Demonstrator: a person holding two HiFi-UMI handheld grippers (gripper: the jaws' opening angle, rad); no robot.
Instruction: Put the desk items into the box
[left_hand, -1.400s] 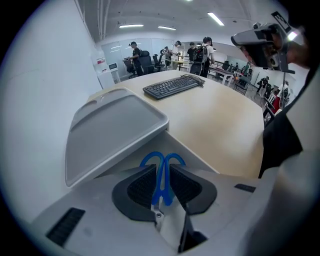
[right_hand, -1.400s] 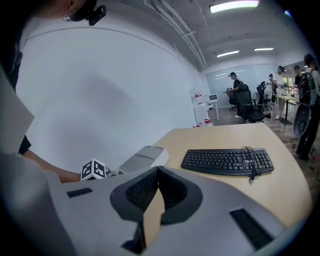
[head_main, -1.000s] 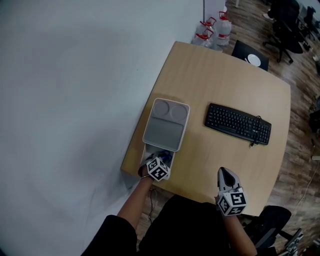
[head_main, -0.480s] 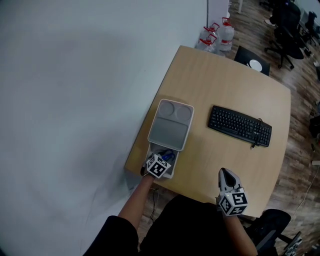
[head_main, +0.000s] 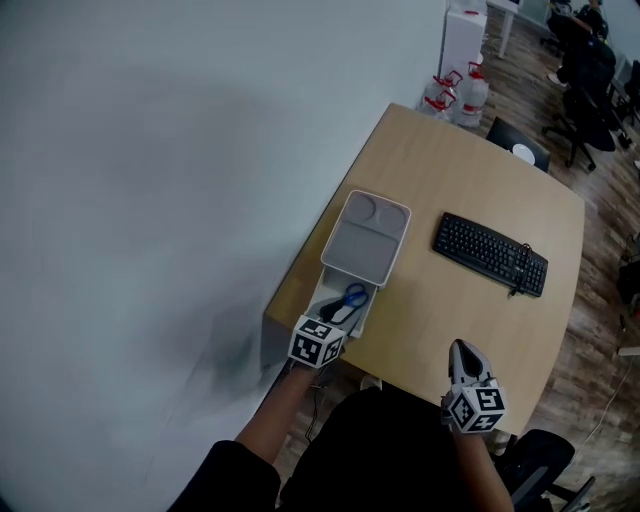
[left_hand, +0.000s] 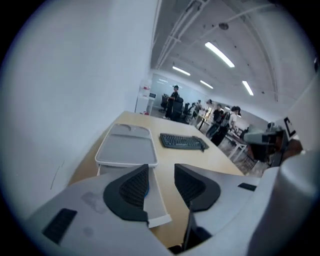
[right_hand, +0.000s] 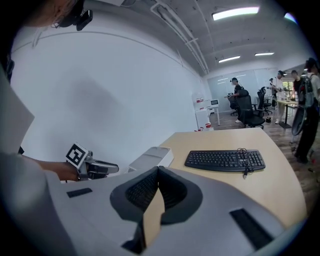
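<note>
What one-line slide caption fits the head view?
Scissors in the half-covered white box, keyboard on the desk; left gripper, just opened and empty, above.

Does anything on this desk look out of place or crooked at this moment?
Mainly the lid: it sits slid toward the far end of the box, so the near part is uncovered, with blue-handled scissors inside. The keyboard has its cable bunched on top of it.

You are working in even, bright light: ceiling strip lights (left_hand: 219, 54) glow white, with no glare on the bench (head_main: 440, 160). A soft grey shadow lies on the wall (head_main: 215, 345). Both gripper views bend hard toward dark rounded corners, and the near fingers (left_hand: 132, 187) look slightly soft.
</note>
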